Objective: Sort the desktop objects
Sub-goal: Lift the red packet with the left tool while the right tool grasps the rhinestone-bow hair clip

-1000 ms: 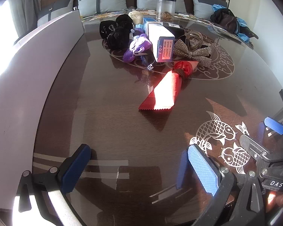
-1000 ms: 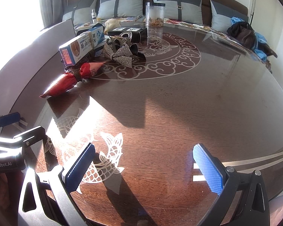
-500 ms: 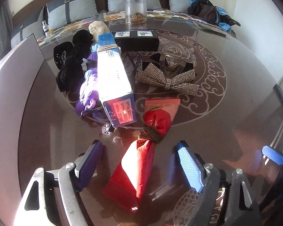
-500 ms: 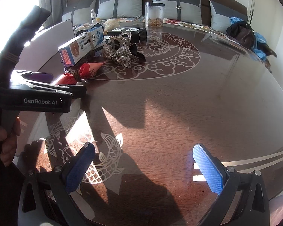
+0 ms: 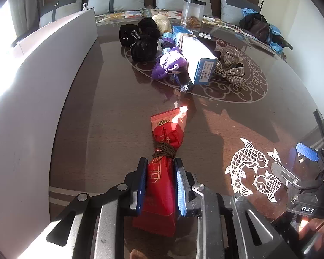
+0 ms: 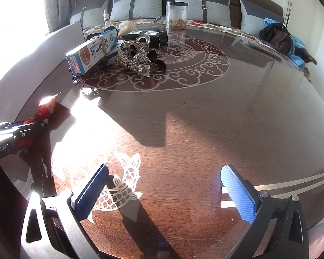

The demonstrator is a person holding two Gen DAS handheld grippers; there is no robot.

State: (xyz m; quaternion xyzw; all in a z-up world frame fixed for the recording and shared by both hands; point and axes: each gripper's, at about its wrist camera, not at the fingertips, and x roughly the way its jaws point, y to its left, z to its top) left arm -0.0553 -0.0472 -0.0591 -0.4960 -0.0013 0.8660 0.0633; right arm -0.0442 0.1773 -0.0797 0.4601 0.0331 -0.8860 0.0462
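Note:
A red foil packet, tied round the middle with brown cord, lies lengthwise on the dark wooden table. My left gripper has its jaws closing on the packet's near half, and both blue pads press its sides. The right wrist view shows the same packet at the far left, sticking out of the left gripper. My right gripper hovers open over the white fish inlay with nothing between its fingers. Further back lie a white and blue box, a sparkly bow and a purple hair tie.
Black scrunchies, a clear hair claw, a flat black box and a clear jar crowd the far side. A grey panel borders the table's left edge. Cushions and a dark bag lie beyond.
The left gripper went out to the red packet, closed its jaws on it and drew back with it toward the near edge. The right gripper stayed where it was, open.

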